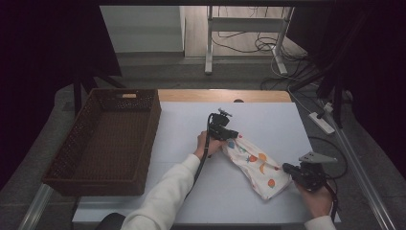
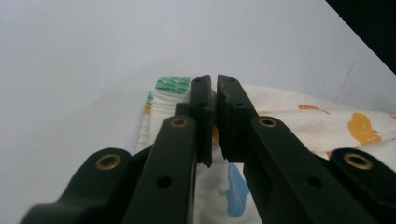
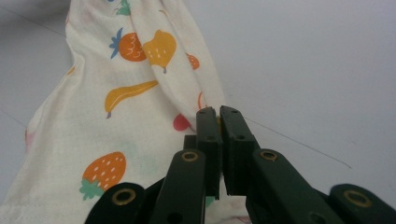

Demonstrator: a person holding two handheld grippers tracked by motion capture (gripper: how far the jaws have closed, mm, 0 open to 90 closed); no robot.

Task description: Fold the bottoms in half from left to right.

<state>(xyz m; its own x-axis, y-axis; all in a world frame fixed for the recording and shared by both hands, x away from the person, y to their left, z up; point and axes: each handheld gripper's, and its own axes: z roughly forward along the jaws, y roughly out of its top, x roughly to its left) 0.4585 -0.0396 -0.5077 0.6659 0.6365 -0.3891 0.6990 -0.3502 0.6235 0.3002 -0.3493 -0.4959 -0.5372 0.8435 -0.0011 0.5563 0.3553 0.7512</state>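
While both grippers pinch cloth (image 1: 256, 165) ends, table (image 1: 182, 129) w/ room left.

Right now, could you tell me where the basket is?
In the high view, the basket sits at the table's left edge, apart from the cloth, which lies to its right between the two tongs.

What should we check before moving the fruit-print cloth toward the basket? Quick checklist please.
1. Left hand-held gripper closed on fruit-print cloth at its far end: ok, jaws pinch fabric.
2. Right hand-held gripper closed on the cloth's near end: ok, jaws together on the edge.
3. Cloth off the table: not ok, it lies on the surface.
4. Wicker basket ready to receive: ok, interior looks bare.
5. Grip depth enough to survive a lift: cannot tell.
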